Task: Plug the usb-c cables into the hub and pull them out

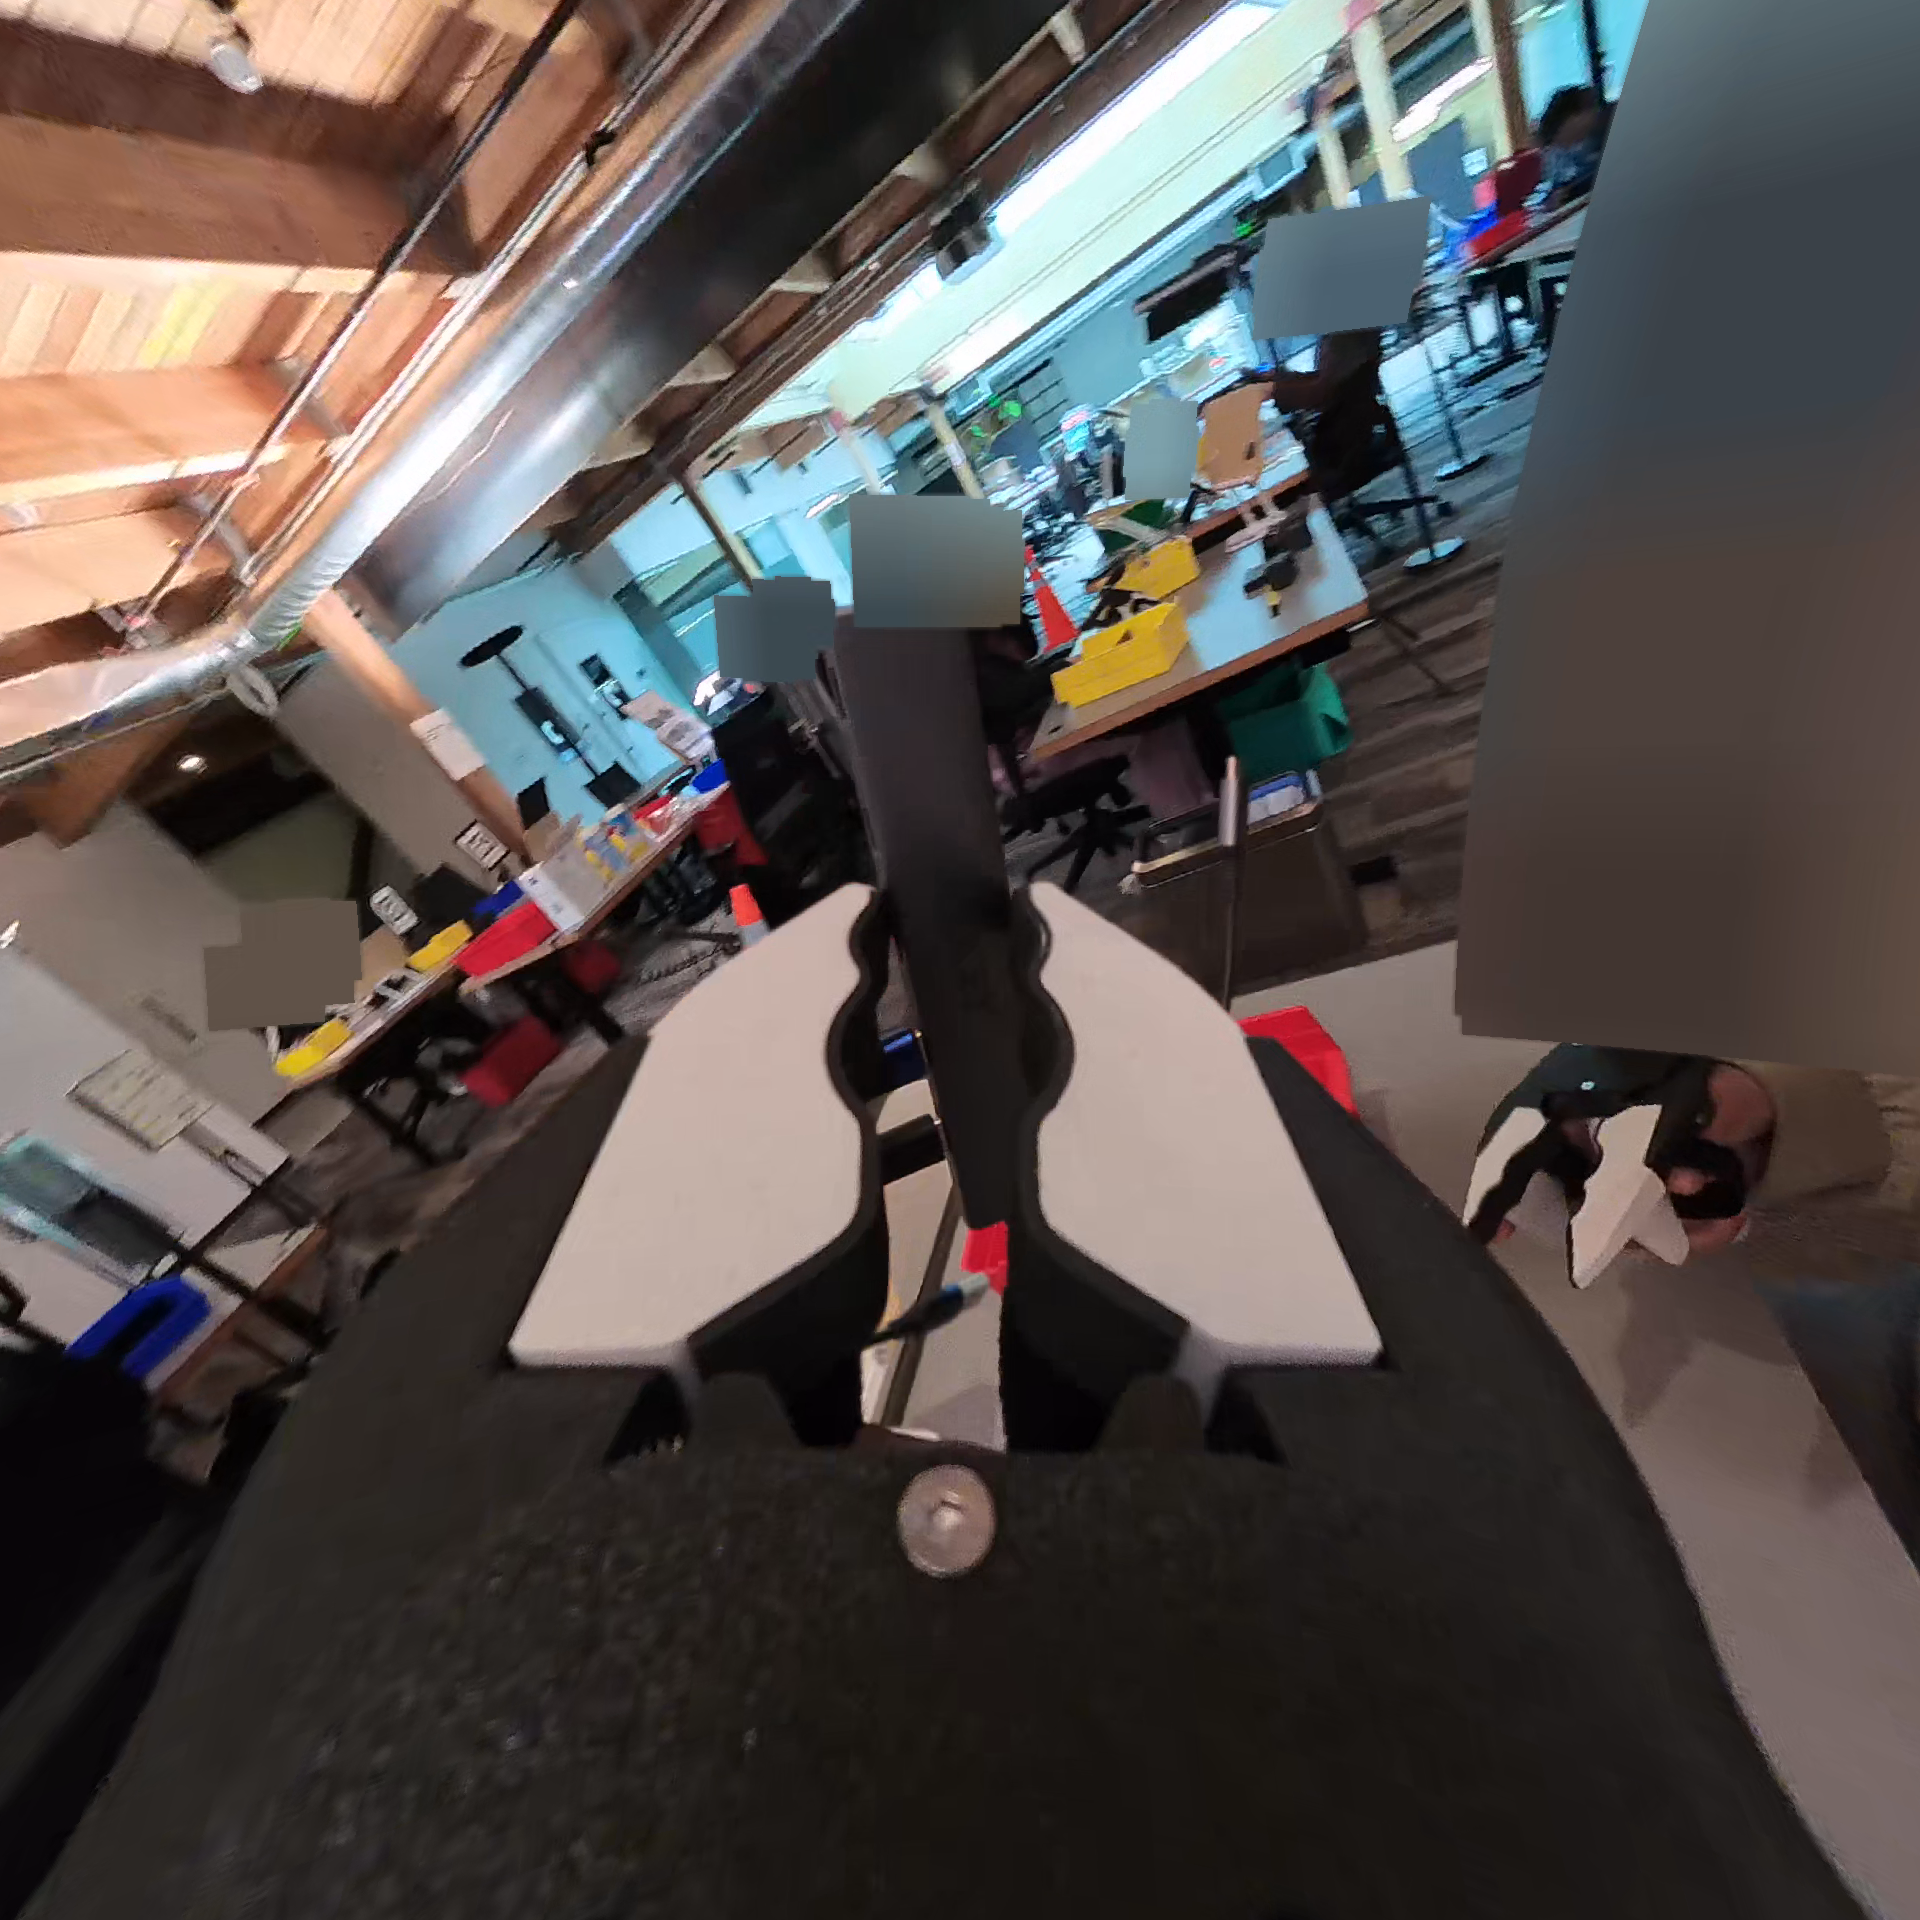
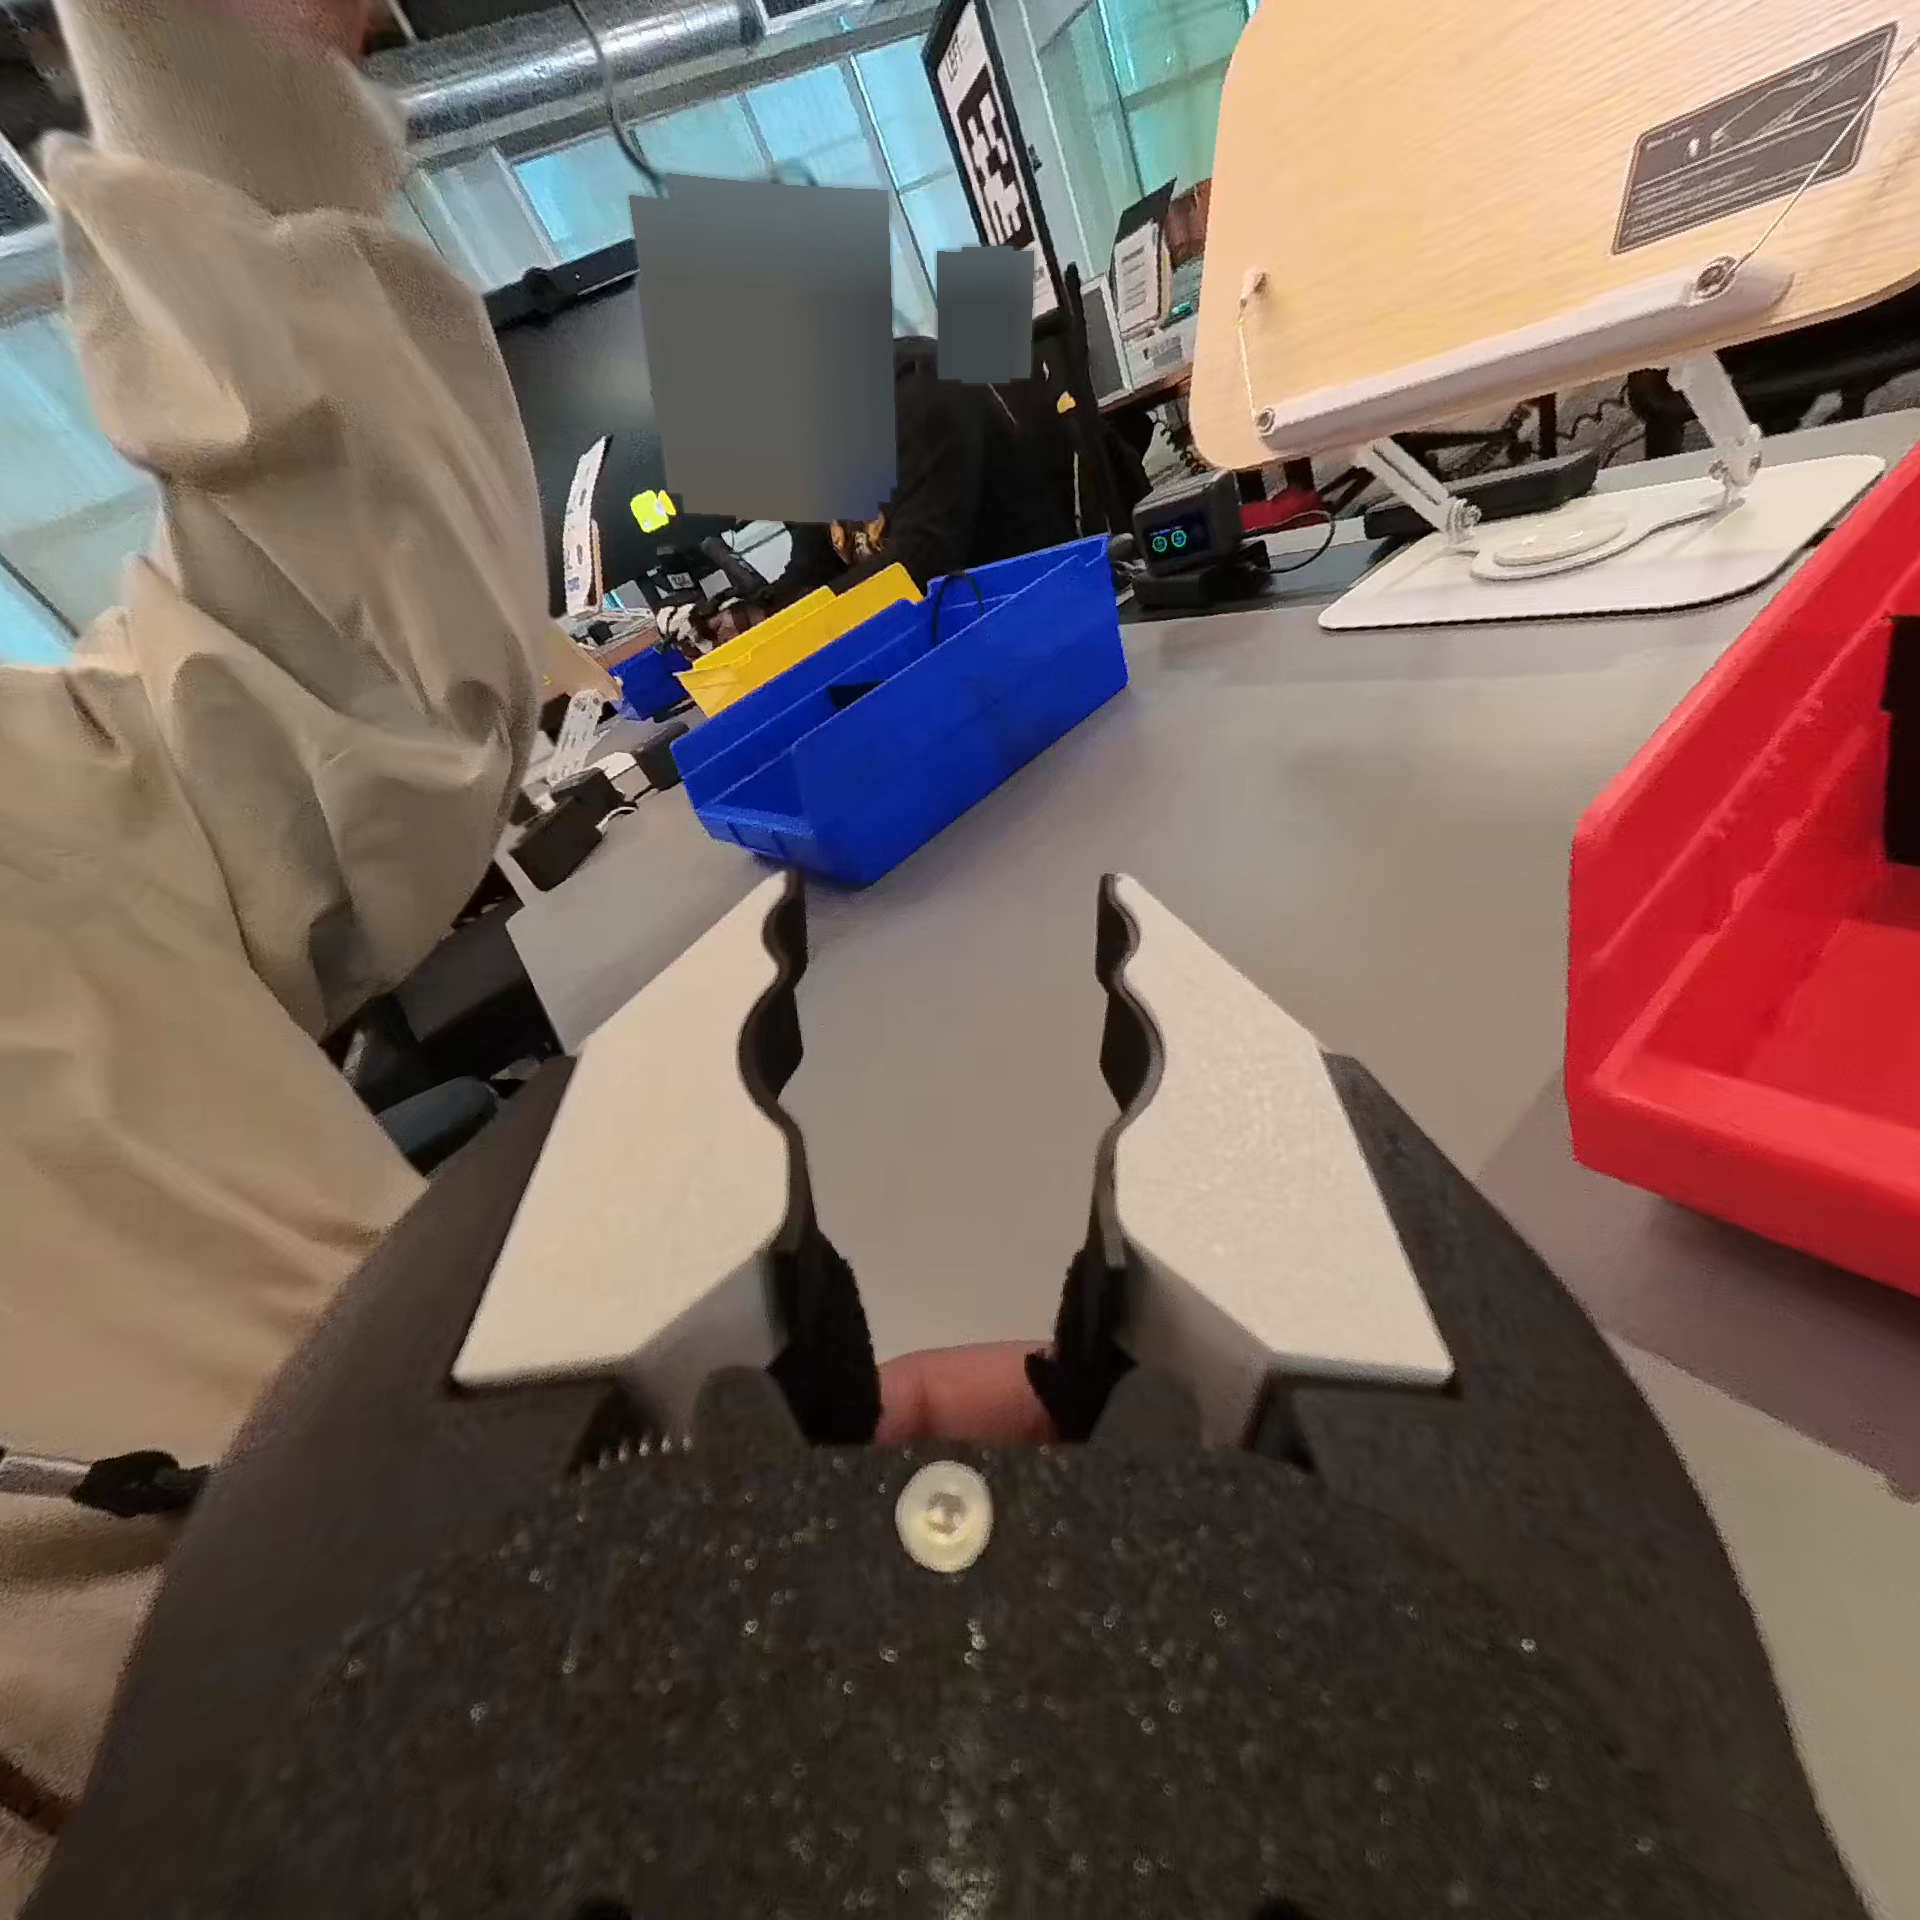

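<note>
My left gripper (image 1: 951, 920) is shut on a long black hub (image 1: 925, 790), held tilted up in the air so it stands out past the fingertips. A small red piece (image 1: 985, 1252) shows at the hub's near end. A thin cable with a silver tip (image 1: 951, 1297) lies below, between the finger bases. My right gripper (image 2: 951, 894) is open and empty, low over the grey table (image 2: 1299, 831). It also shows in the left wrist view (image 1: 1621, 1195), held by a hand at the right.
A red bin (image 2: 1714, 987) stands close on the right and a blue bin (image 2: 935, 727) ahead, with a yellow bin (image 2: 790, 634) behind it. A wooden board on a white stand (image 2: 1507, 208) is at the back right. A beige sleeve (image 2: 208, 727) fills the left. One gripper's finger ends stand about 40 cm off the other's.
</note>
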A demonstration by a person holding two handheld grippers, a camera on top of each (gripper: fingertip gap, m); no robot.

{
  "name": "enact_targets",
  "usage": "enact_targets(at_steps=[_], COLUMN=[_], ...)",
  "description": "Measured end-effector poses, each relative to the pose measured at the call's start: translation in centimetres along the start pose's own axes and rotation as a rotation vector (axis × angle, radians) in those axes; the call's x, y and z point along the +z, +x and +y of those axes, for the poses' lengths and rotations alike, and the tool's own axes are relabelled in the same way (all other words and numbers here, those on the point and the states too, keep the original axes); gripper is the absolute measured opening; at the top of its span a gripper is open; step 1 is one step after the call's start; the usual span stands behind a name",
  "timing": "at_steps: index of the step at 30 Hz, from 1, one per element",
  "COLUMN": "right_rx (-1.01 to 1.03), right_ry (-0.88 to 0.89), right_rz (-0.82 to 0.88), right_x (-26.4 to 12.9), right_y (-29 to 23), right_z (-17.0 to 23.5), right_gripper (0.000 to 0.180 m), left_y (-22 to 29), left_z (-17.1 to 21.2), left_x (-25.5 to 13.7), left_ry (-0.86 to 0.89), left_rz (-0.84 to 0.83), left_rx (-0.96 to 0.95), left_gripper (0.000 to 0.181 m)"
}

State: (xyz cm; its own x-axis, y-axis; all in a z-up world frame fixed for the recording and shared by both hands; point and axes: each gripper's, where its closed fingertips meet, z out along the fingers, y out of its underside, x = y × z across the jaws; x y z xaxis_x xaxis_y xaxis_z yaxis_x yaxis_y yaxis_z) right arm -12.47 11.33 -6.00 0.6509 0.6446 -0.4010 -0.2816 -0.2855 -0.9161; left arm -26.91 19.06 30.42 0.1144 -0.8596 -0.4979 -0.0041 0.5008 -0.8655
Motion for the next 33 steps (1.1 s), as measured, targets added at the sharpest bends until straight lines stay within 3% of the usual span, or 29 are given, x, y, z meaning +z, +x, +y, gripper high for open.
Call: enact_targets(at_steps=[3,6,10,13,19,22,25,26,27,33], right_rx=[0.015,0.017,0.077,0.102,-0.182,-0.126,-0.066,-0.075,-0.11,-0.422], right_ry=[-0.002,0.027,0.121,0.186,0.053,0.057,-0.004,-0.008,-0.008,0.007], right_rz=[-0.031,-0.016,-0.037,-0.141,-0.277,-0.43,-0.483,-0.498,-0.51,-0.183], right_x=[-0.6,-1.6,-4.1,-4.5,3.7,7.1,9.3,9.4,9.3,10.2], right_y=[-0.4,0.0,0.6,-0.6,-5.3,-7.4,-7.2,-7.2,-7.3,-3.3], right_z=[0.3,-0.5,-4.8,-8.6,-7.3,-6.7,-5.0,-4.5,-4.1,-3.2], right_gripper=[0.056,0.056,0.055,0.052,0.053,0.053,0.053,0.047,0.028,0.022], left_y=[2.1,4.9,9.2,11.9,16.1,18.2,19.5,19.6,19.6,17.7], left_z=[0.8,6.2,13.8,16.0,16.5,16.6,17.2,17.7,18.4,21.2], left_x=[1.5,2.7,2.8,2.9,4.5,5.1,5.4,5.6,5.8,5.4], left_ry=[-0.01,-0.077,-0.088,-0.011,0.065,0.066,0.051,0.036,0.02,-0.018], left_rz=[0.081,0.189,0.358,0.468,0.635,0.699,0.716,0.702,0.679,0.45], left_rx=[0.019,-0.022,-0.149,-0.236,-0.304,-0.323,-0.336,-0.341,-0.351,-0.519], left_gripper=[0.022,0.022,0.022,0.022,0.022,0.022,0.022,0.022,0.022,0.026])
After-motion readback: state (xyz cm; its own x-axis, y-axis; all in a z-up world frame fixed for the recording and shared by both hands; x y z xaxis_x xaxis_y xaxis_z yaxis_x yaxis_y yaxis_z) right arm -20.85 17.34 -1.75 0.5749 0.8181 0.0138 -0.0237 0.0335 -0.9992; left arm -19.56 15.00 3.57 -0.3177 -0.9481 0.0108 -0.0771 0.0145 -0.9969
